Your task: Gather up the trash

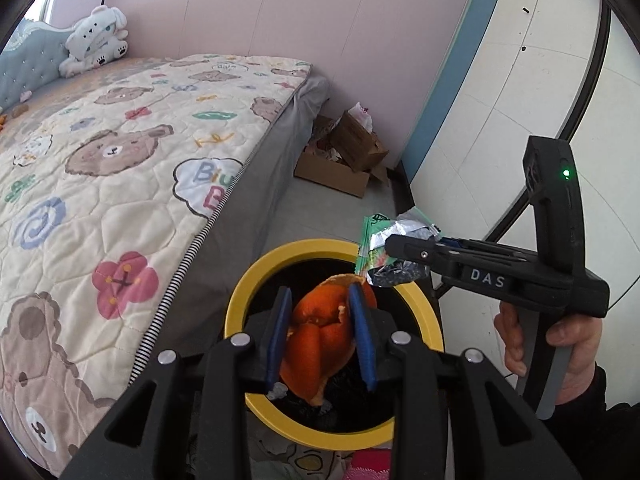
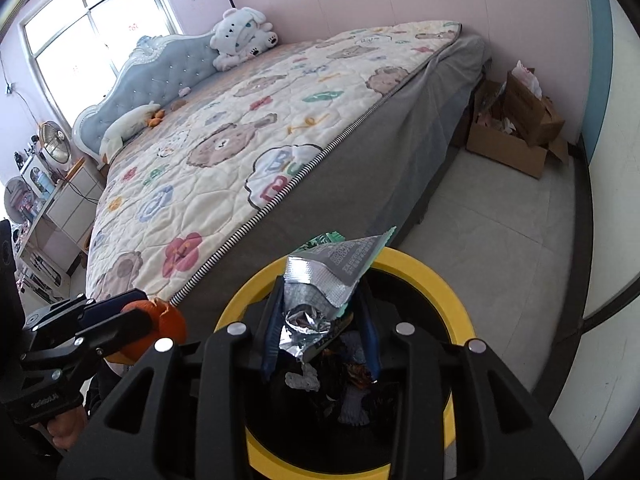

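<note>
Directly below both tongs gapes the yellow-rimmed bin (image 1: pixel 240 300): left tongs (image 1: pixel 320 336) clamped on orange peel (image 1: pixel 320 340), right tongs (image 2: pixel 320 320) loosely around a foil wrapper (image 2: pixel 316 280).

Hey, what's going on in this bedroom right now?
A person is clearing up trash with a handheld gripper in each hand. The left gripper is clamped on a piece of orange peel, and the right gripper has a crumpled foil snack wrapper between its fingers. Both are held over the yellow-rimmed bin beside the bed. Neither piece has been dropped in yet.
</note>
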Demonstrator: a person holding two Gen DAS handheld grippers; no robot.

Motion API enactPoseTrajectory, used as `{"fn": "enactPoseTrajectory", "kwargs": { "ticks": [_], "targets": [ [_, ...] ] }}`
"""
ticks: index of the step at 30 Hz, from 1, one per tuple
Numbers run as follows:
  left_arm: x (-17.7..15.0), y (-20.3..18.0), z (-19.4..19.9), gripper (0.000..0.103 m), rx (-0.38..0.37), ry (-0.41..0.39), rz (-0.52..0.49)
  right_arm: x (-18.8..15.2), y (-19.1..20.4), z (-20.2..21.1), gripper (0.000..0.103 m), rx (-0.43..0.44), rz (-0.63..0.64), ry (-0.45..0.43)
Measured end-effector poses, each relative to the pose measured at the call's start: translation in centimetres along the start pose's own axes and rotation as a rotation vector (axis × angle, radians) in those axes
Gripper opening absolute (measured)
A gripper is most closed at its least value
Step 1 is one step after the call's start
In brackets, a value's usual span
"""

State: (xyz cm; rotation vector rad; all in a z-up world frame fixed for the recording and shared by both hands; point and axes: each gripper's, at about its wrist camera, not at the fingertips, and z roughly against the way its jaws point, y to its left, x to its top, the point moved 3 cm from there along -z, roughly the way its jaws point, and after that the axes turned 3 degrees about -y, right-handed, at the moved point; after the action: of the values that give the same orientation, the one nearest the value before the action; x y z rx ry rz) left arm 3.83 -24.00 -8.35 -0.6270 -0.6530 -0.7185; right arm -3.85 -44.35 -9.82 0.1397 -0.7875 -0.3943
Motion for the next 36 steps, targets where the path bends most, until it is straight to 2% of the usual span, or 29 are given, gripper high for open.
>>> {"fn": "enactPoseTrajectory", "kwargs": {
  "ticks": [5, 10, 13, 22, 28, 36],
  "targets": [
    [-0.2, -0.2, -0.1, 0.029, -0.006, 0.003, -0.008, 0.1, -0.3, -0.3, 0.038, -0.006, -0.022, 0.009],
    [0.1, -0.2, 0.3, 0.038, -0.007, -0.014, -0.014, 0.3, -0.7, -0.2, 0.04, -0.017, -0.041, 0.005],
    [0.2, -0.1, 0.5, 0.042, -0.007, -0.019, -0.012, 0.5, -0.8, -0.2, 0.046, -0.023, -0.048, 0.006],
    [0.7, 1.5, 1.7, 0.043, 0.01, -0.052, 0.02, 1.3, -0.6, -0.3, 0.049, -0.045, -0.047, 0.001],
    [1.1, 3.8, 3.2, 0.043, 0.061, -0.085, 0.053, 2.7, 1.6, -0.9, 0.049, -0.029, 0.002, -0.005],
    [1.3, 8.1, 6.5, 0.043, 0.146, -0.143, 0.125, 4.1, 7.3, -3.6, 0.049, 0.035, 0.105, 0.018]
  ]
}}
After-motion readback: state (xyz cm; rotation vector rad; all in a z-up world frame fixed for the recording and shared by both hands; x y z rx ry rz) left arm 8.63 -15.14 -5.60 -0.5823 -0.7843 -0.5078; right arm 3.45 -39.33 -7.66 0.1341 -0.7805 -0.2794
